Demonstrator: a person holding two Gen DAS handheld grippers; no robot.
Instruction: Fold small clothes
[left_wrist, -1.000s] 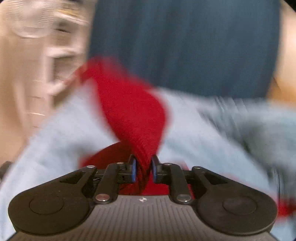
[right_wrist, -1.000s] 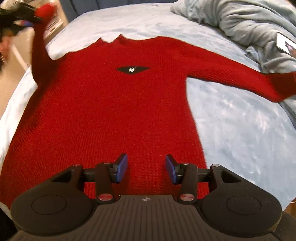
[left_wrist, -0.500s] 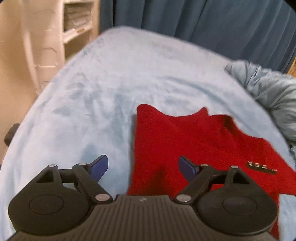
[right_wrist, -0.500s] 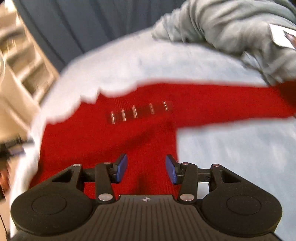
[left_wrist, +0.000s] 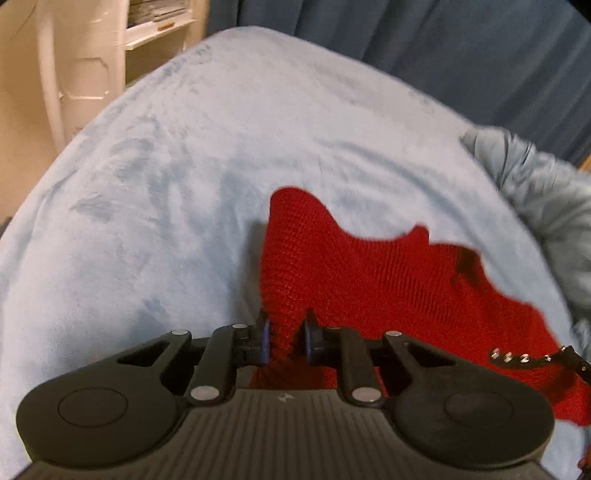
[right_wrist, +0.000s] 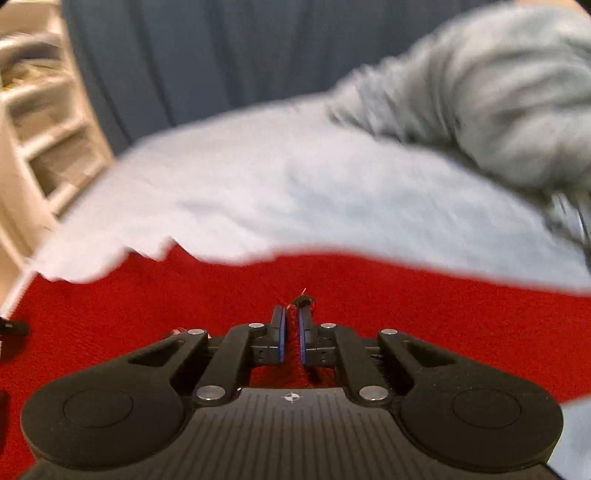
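Wide bare stretch of pale blue bed cover (left_wrist: 207, 155) to the left and beyond; blue curtain (left_wrist: 424, 44) behind, white shelf unit (left_wrist: 85, 62) off the left edge, crumpled grey bedding (right_wrist: 491, 92) crowding the right. Red knit sweater (left_wrist: 369, 280) spread flat on the bed, near edge bunched upward. Left tongs (left_wrist: 286, 334) closing on that raised fold, knit between the pads. Right tongs (right_wrist: 291, 325) clenched on a thin pinch of the red knit.

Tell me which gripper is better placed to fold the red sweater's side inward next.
Left, probably: the left gripper has its jaws closing on the red knitted sweater at its outer edge. The right gripper pinches mid-fabric.
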